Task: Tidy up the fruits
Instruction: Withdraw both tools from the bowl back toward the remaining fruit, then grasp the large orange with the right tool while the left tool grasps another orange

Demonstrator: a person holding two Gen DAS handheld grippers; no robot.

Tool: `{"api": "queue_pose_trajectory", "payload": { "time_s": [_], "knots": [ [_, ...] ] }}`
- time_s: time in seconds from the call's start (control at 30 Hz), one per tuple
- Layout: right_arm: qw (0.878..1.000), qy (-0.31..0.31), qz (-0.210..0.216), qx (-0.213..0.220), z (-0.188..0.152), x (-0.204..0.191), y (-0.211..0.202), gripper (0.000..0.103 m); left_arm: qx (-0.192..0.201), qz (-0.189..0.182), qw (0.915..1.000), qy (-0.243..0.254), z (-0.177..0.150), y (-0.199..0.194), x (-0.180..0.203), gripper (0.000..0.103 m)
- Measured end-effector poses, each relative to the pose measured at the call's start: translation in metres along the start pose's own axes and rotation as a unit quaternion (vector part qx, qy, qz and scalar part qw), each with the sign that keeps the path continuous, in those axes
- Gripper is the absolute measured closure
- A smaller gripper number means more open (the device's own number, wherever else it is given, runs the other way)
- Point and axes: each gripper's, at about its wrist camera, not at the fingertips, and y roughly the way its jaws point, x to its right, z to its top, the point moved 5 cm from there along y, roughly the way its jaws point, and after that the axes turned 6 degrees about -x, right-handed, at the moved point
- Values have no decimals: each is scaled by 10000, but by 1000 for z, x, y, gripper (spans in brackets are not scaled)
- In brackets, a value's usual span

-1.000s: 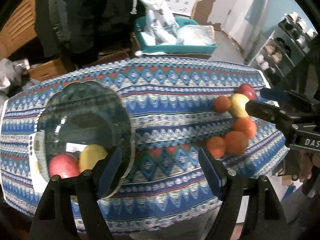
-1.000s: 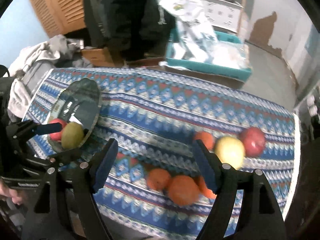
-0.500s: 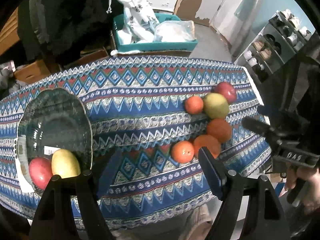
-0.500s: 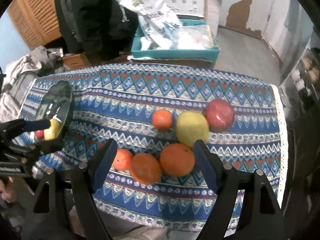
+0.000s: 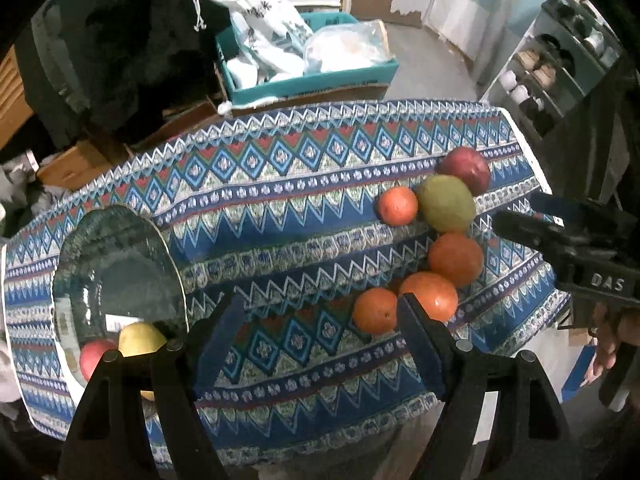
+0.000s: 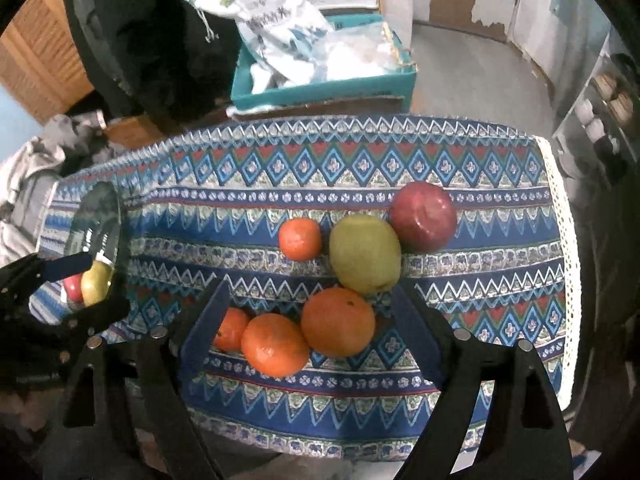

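Observation:
Several fruits lie on the patterned tablecloth [image 6: 360,160]: a red apple [image 6: 423,216], a yellow-green apple [image 6: 365,254], a small orange [image 6: 300,239] and three more oranges [image 6: 338,321] in front. My right gripper [image 6: 312,320] hovers over the oranges, its jaws opening, nothing pressed between them. My left gripper [image 5: 316,332] stands open above bare cloth between the glass plate [image 5: 116,264] and the fruit pile [image 5: 428,256]. The plate holds a red apple [image 5: 94,356] and a yellow apple [image 5: 138,338]. The right gripper [image 5: 520,220] also shows at the right edge of the left wrist view.
A teal box [image 6: 320,80] with plastic bags stands on the floor beyond the table's far edge. Shelves [image 5: 560,64] stand at the right. Dark clothing [image 6: 140,40] and a wooden cabinet [image 6: 36,48] are at the back left. A hand [image 5: 612,340] holds the right gripper.
Both grippers have shifted right along the table. The plate has slid toward the left edge of both views, the fruit pile has come under the right gripper, and the right jaws have widened.

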Motion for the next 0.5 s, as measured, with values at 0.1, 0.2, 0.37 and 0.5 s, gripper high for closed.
{"api": "queue_pose_trajectory", "payload": {
  "time_s": [0.1, 0.2, 0.37, 0.5],
  "knots": [
    [10000, 10, 16, 38, 0, -4, -1, 19, -23, -61, 10000, -12, -5, 1, 0, 23],
    [9998, 32, -58, 188, -4, -4, -9, 19, 36, -164, 9998, -51, -12, 2, 0, 23],
    [9993, -2, -172, 345, -20, -1, -15, 15, 157, -277, 9994, -111, -16, 3, 5, 23],
    [9994, 129, -160, 271, -34, 12, -4, 15, 182, -216, 9994, -195, -16, 13, 3, 23]
  ]
}}
